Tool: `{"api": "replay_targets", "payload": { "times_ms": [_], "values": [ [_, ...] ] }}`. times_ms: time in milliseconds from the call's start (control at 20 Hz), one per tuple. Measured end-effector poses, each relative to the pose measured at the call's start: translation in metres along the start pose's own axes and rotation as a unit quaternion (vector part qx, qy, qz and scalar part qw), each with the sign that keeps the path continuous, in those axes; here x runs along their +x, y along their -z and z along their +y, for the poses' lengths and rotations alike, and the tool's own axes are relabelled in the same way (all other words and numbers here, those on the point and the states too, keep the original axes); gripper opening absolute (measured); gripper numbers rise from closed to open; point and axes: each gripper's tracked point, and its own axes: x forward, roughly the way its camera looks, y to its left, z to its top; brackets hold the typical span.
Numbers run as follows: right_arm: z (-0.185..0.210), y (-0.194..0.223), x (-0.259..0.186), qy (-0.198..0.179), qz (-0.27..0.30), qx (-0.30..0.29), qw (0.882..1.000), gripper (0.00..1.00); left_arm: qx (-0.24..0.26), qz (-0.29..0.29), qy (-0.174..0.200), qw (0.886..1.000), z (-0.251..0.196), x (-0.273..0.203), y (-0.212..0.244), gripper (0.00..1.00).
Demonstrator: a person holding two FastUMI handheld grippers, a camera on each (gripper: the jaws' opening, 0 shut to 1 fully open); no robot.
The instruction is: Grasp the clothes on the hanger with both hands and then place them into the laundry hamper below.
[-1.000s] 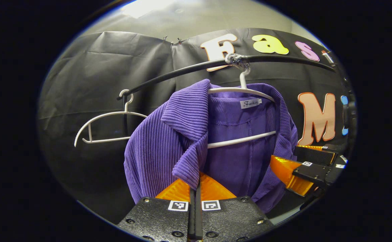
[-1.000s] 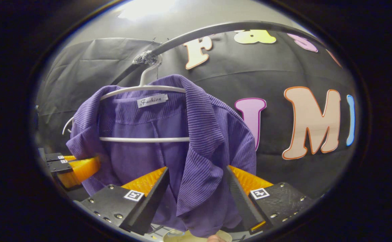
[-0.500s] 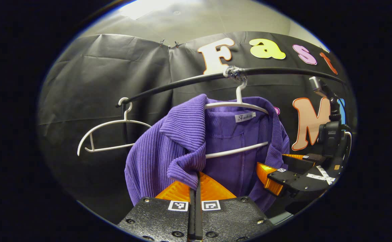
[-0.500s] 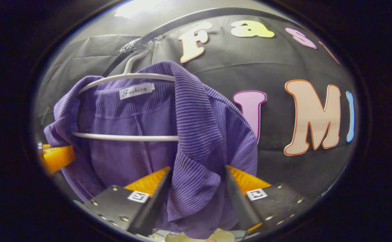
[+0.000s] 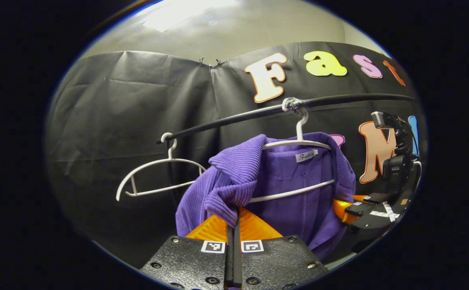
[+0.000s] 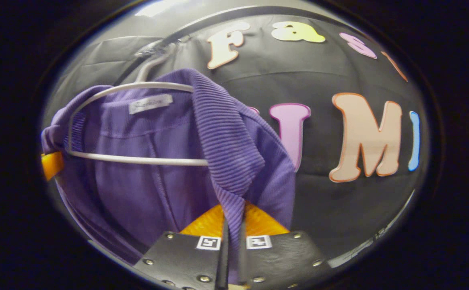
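So the big change from a second ago is your right gripper [image 6: 233,225]: back then its fingers were spread wide on either side of the lapel, and now they're pinched together with the ribbed edge of the purple jacket [image 6: 153,169] caught between them. Your left gripper [image 5: 233,219] hasn't changed its grip at all, fingers still pressed tight on the other lapel, same as in both earlier frames.

The jacket is still up on the white hanger [image 5: 296,169], not off it yet. In the left gripper view the hanger and black rail [image 5: 234,119] sit lower in the picture than a second ago, and the left lapel is more bunched up and folded over right above your fingertips. The collar on that side looks pulled off the hanger's shoulder, while the back with the neck label [image 5: 306,155] still drapes behind the crossbar.

The empty white hanger [image 5: 158,177] is still hooked at the rail's left end. Your right gripper also shows at the far right of the left gripper view, tucked against the jacket's other edge.
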Motion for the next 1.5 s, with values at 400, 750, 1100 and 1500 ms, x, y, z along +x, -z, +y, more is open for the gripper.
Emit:
{"api": "replay_targets", "payload": {
  "times_ms": [400, 750, 1100, 1500],
  "values": [
    [-0.013, -0.006, -0.001, -0.006, 0.008, 0.027, 1.0, 0.0, 0.012, -0.02, -0.049, 0.999, 0.035, -0.001, -0.022, 0.03],
    [-0.041, -0.046, -0.014, 0.036, -0.042, -0.007, 0.998, 0.02, 0.002, -0.042, -0.085, 0.995, 0.07, 0.0, -0.053, 0.0],
    [-0.051, -0.1, -0.022, 0.05, -0.102, -0.015, 0.993, 0.0, 0.017, -0.059, -0.144, 0.988, 0.127, 0.008, -0.066, 0.03],
    [-0.044, -0.114, -0.018, 0.041, -0.12, -0.026, 0.992, 0.01, 0.027, -0.039, -0.141, 0.989, 0.138, 0.024, -0.025, 0.0]
  ]
}}
